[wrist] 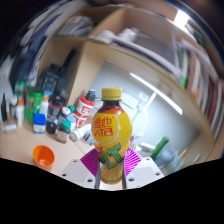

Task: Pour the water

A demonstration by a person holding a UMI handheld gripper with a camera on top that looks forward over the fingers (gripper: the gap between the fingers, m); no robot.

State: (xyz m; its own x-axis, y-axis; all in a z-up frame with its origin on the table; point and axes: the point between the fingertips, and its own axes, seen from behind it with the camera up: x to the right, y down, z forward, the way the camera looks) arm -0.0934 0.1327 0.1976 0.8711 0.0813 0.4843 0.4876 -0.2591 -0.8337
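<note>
Yellow-labelled bottle (111,133), orange cap, upright, clamped in gripper (112,163)

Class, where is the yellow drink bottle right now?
In the gripper view, the yellow bottle sits upright between the gripper's fingers, gripped by both pads, with an orange cup lower to its left.

One wide-angle camera rides on the gripper (112,170), looking forward along its fingers, very close to a yellow drink bottle (111,137); a cluttered tabletop (25,150) lies beyond.
</note>
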